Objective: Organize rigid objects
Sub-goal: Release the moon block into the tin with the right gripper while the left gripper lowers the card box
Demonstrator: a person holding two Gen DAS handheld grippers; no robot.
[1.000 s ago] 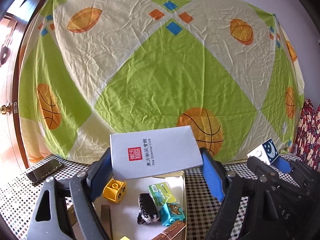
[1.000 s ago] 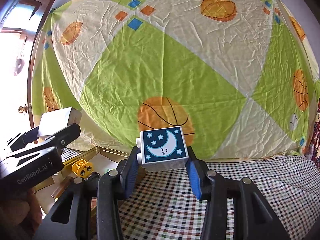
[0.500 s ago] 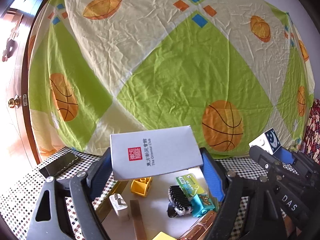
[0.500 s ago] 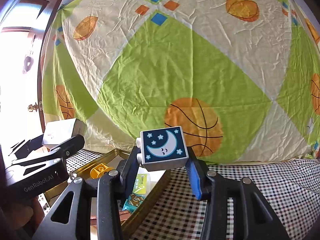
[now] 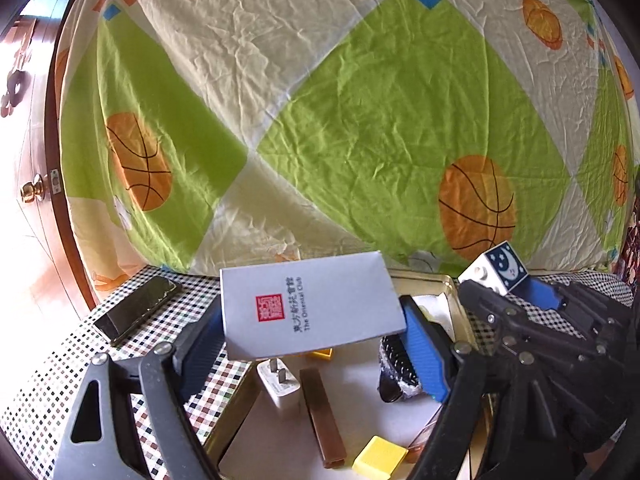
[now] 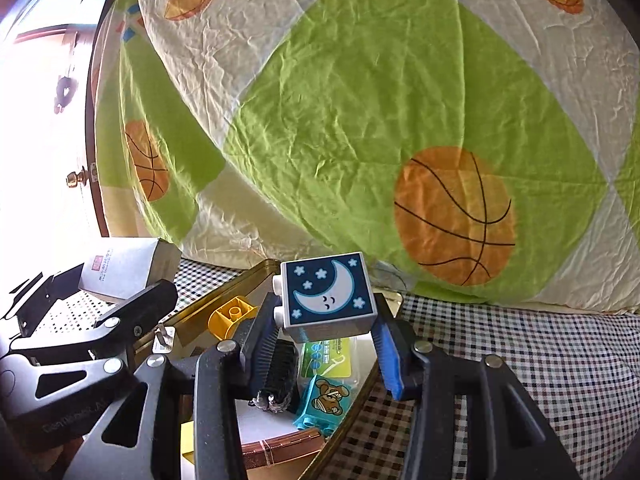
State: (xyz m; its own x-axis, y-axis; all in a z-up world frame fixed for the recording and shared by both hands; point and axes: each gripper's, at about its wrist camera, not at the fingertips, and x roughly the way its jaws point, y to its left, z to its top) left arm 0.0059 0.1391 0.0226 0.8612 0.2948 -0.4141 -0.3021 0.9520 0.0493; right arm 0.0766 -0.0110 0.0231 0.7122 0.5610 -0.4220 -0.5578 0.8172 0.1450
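the left gripper (image 5: 316, 340) is clamped on a white box (image 5: 310, 308) with a red seal and printed text, its blue pads pressing the box's two sides so it sits between the fingertips, tilted a little. below and just ahead of it lies a gold-rimmed tray (image 5: 452, 300) on a checked tablecloth (image 5: 52, 392). inside the tray, beneath the held box, are a white plug adapter (image 5: 278, 382), a brown bar (image 5: 322, 416), a yellow block (image 5: 380, 460) and a black brush-like thing (image 5: 398, 368) by the right finger. a dark phone (image 5: 136, 310) rests on the cloth to the left of this gripper, outside the tray.

the right gripper (image 6: 328, 336) is closed on a moon block (image 6: 328, 300), blue face with a crescent moon and stars, held up between its pads over the tray's edge. under it in the tray sit a green packet (image 6: 330, 360), a teal bear block (image 6: 326, 400) and a yellow arched brick (image 6: 234, 318) off to the left. a green and cream basketball-print sheet (image 6: 360, 120) hangs behind both grippers.
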